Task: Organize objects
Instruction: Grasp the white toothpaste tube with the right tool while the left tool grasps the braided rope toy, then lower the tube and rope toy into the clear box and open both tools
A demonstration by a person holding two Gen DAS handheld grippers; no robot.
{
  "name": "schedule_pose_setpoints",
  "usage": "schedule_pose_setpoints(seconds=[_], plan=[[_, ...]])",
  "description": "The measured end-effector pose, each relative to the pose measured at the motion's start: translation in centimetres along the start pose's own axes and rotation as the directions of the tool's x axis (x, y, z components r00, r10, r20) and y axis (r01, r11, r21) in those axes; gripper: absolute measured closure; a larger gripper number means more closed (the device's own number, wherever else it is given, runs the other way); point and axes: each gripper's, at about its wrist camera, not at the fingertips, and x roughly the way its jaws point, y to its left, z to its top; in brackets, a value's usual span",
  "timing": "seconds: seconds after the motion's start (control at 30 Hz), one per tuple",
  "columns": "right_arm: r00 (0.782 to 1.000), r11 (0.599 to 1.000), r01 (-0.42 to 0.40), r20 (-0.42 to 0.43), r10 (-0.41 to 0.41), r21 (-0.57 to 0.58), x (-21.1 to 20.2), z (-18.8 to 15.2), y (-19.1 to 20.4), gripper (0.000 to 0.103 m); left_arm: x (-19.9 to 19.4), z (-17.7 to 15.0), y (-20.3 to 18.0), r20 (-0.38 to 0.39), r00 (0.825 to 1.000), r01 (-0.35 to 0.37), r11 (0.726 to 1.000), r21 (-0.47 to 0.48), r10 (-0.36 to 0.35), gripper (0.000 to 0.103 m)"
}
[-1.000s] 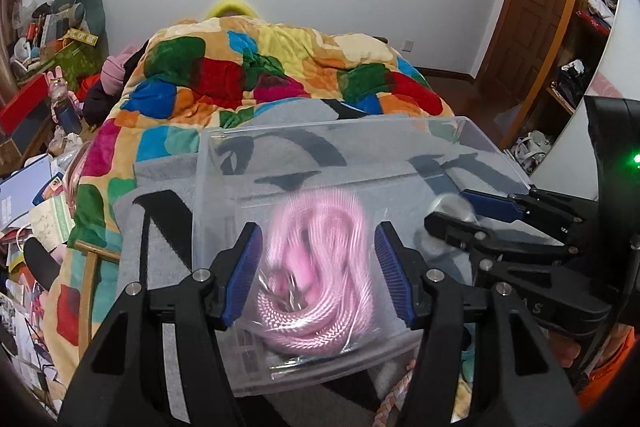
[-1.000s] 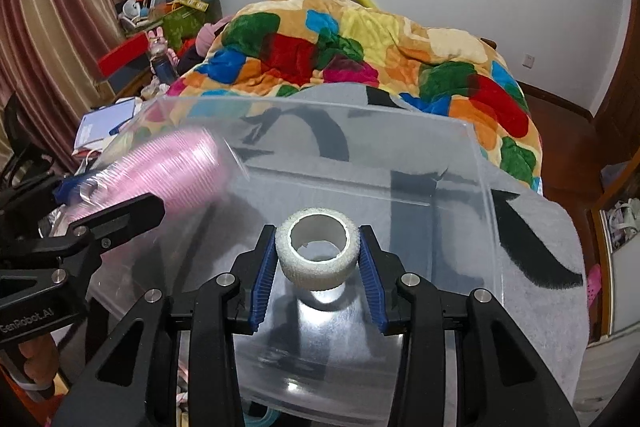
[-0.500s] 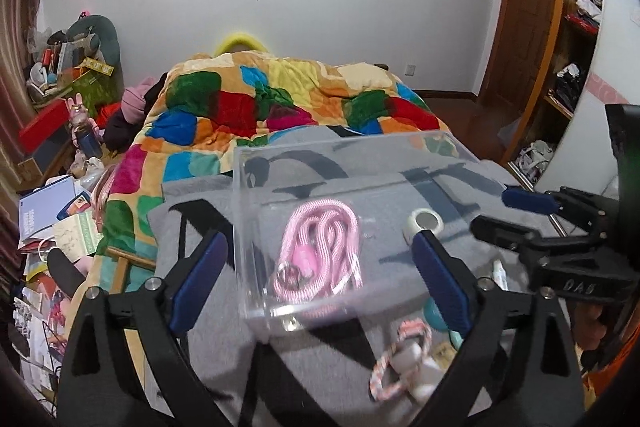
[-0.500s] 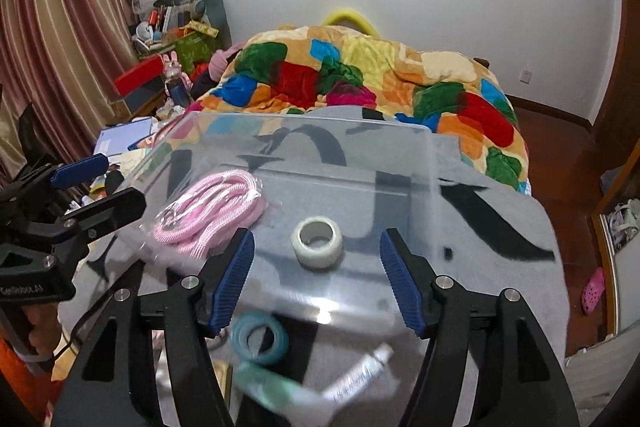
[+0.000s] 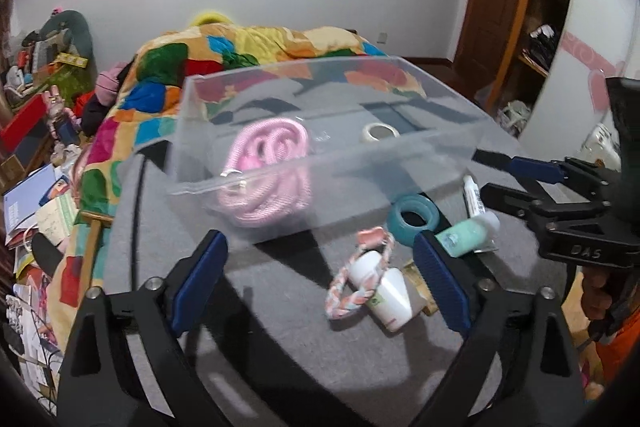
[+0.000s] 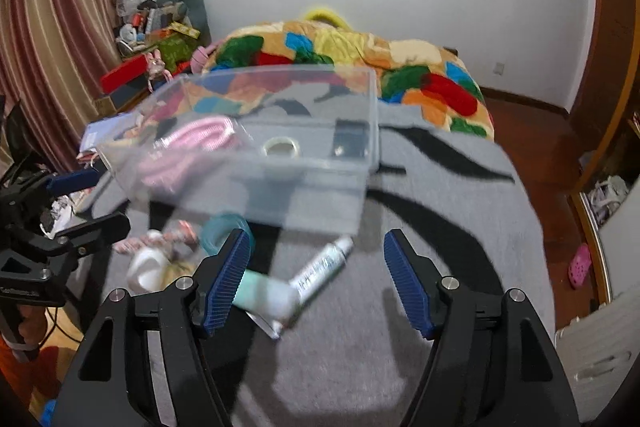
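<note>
A clear plastic bin point(image 5: 256, 83) point(image 6: 372, 115) sits on a grey blanket. Inside it lie a bagged pink rope point(image 5: 268, 163) point(image 6: 200, 139) and a white tape roll point(image 5: 380, 133) point(image 6: 281, 147). In front of the bin lie a teal tape ring point(image 5: 414, 221) point(image 6: 222, 227), a braided loop point(image 5: 356, 279) around a white bottle point(image 5: 384, 287) point(image 6: 146, 267), a mint tube point(image 5: 466, 237) point(image 6: 264, 295) and a white tube point(image 5: 472, 195) point(image 6: 322, 267). My left gripper point(image 5: 320, 283) is open and empty above these items. My right gripper point(image 6: 316, 283) is open and empty over the tubes.
The grey blanket point(image 6: 440, 227) with black markings covers the near end of a bed with a patchwork quilt point(image 5: 240, 55). Clutter and books are piled at the left point(image 5: 36, 195). A wooden door and shelves point(image 5: 540, 7) stand at the right.
Both grippers let go, the left of the pink rope bag and the right of the white tape roll, leaving both in the bin. Both opened wide and drew back.
</note>
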Motion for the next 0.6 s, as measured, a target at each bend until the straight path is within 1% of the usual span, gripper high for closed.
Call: schedule_pose_setpoints(seconds=[0.03, 0.07, 0.13, 0.2, 0.27, 0.3, 0.33, 0.37, 0.4, 0.43, 0.47, 0.5, 0.53, 0.57, 0.6], plan=[[1.000, 1.000, 0.003, -0.012, -0.003, 0.007, 0.4, -0.1, -0.2, 0.037, 0.3, 0.1, -0.3, -0.011, 1.000, 0.011, 1.000, 0.008, -0.011, 0.021], [1.000, 1.000, 0.006, -0.027, -0.006, 0.015, 0.9, -0.2, -0.5, 0.037, 0.9, 0.2, -0.7, -0.025, 0.999, 0.027, 0.999, 0.022, -0.027, 0.025], [0.999, 0.999, 0.006, -0.052, -0.004, 0.039, 1.8, -0.4, -1.2, 0.040, 1.7, 0.5, -1.1, -0.045, 0.998, 0.042, 0.998, 0.037, -0.041, 0.027], [0.997, 0.998, -0.003, -0.079, 0.008, 0.059, 2.7, -0.3, -1.8, 0.050, 2.9, 0.7, -1.4, -0.078, 0.996, 0.054, 0.997, 0.048, -0.050, 0.032], [0.994, 0.997, -0.026, -0.106, 0.034, 0.077, 3.4, -0.4, -2.1, 0.056, 4.0, 0.7, -1.3, -0.112, 0.992, 0.064, 0.997, 0.044, -0.058, 0.040], [0.991, 0.995, -0.047, -0.120, 0.058, 0.086, 3.8, -0.5, -2.2, 0.057, 4.7, 0.7, -1.2, -0.135, 0.989, 0.072, 0.997, 0.036, -0.067, 0.042], [0.991, 0.995, -0.048, -0.124, 0.058, 0.085, 4.0, -0.6, -2.2, 0.058, 5.2, 0.6, -1.1, -0.152, 0.986, 0.077, 0.997, 0.027, -0.072, 0.047], [0.992, 0.996, -0.041, -0.119, 0.050, 0.076, 4.0, -0.7, -1.9, 0.059, 5.8, 0.4, -1.0, -0.167, 0.982, 0.086, 0.996, 0.014, -0.082, 0.048], [0.992, 0.997, -0.043, -0.114, 0.050, 0.063, 3.8, -0.7, -1.8, 0.065, 5.7, 0.4, -1.0, -0.160, 0.984, 0.085, 0.996, 0.013, -0.082, 0.049], [0.992, 0.997, -0.046, -0.112, 0.053, 0.058, 3.7, -0.8, -1.6, 0.069, 5.6, 0.4, -1.2, -0.154, 0.985, 0.080, 0.997, 0.021, -0.076, 0.054], [0.992, 0.997, -0.052, -0.112, 0.058, 0.052, 3.5, -0.9, -1.4, 0.074, 5.5, 0.4, -1.4, -0.150, 0.985, 0.087, 0.996, 0.026, -0.082, 0.065], [0.992, 0.998, -0.056, -0.112, 0.060, 0.042, 3.4, -1.0, -1.2, 0.077, 5.5, 0.3, -1.5, -0.150, 0.985, 0.094, 0.995, 0.026, -0.090, 0.070], [0.992, 0.998, -0.058, -0.111, 0.061, 0.030, 3.3, -1.2, -1.0, 0.079, 5.5, 0.3, -1.6, -0.150, 0.985, 0.093, 0.995, 0.027, -0.088, 0.078], [0.992, 0.998, -0.060, -0.111, 0.062, 0.021, 3.3, -1.3, -0.7, 0.083, 5.4, 0.2, -1.7, -0.143, 0.987, 0.082, 0.996, 0.033, -0.077, 0.081], [0.991, 0.998, -0.065, -0.112, 0.066, 0.014, 3.1, -1.5, -0.5, 0.088, 5.2, 0.2, -1.6, -0.139, 0.987, 0.082, 0.996, 0.032, -0.077, 0.082]])
